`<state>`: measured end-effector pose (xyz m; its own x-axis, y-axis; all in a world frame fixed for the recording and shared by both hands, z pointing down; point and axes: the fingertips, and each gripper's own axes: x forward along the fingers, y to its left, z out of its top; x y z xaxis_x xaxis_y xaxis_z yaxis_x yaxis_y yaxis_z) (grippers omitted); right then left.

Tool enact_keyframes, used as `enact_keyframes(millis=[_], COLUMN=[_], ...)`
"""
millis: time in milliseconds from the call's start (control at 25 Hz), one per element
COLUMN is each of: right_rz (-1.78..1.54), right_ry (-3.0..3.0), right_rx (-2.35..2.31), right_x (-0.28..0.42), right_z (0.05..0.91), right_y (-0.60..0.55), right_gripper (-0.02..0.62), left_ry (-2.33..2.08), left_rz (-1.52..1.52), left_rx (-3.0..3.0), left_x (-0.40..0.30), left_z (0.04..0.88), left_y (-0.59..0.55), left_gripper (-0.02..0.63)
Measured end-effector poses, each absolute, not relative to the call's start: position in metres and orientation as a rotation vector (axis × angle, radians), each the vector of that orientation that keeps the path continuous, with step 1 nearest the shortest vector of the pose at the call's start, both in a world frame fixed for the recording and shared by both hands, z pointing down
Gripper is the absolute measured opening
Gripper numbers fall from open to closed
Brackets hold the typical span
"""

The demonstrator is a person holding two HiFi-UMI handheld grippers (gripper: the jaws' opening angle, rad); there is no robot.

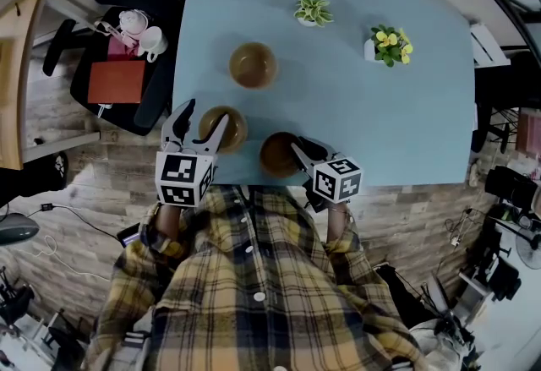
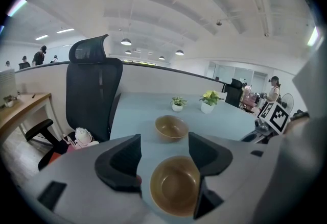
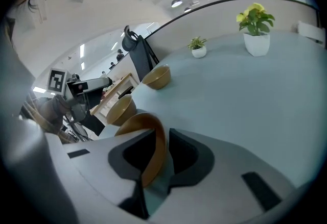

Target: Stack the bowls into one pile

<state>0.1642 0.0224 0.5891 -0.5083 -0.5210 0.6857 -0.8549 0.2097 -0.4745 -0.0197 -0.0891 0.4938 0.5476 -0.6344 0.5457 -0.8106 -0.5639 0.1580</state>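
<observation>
Three plain round brown bowls, glossy inside, all upright on the light blue counter. My right gripper has its fingers clamped on the rim of the right bowl, one finger inside and one outside the wall. That bowl sits at the counter's near edge. My left gripper has its fingers spread wide over the left bowl, not touching it. The left bowl sits just beside the right one at the near edge. The far bowl stands alone toward the middle, well apart. Two small potted plants stand at the far side.
</observation>
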Motion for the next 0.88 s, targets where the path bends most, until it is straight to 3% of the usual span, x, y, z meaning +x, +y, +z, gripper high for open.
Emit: enact_keyframes(millis=[200,880], right_rz=[1.277,1.296], right_ry=[-2.116,-2.246], right_rx=[1.280,1.268], right_x=[0.166,0.163], right_z=[0.589,0.556], right_y=[0.021,-0.009], right_gripper=[0.035,0.020], left_ry=[-1.188,-1.241], left_rz=[0.609,0.576], left_rx=[2.390,2.371], left_x=[-0.022,-0.033], left_z=[0.494,0.487], left_y=[-0.092,-0.092], left_gripper=[0.278,0.278])
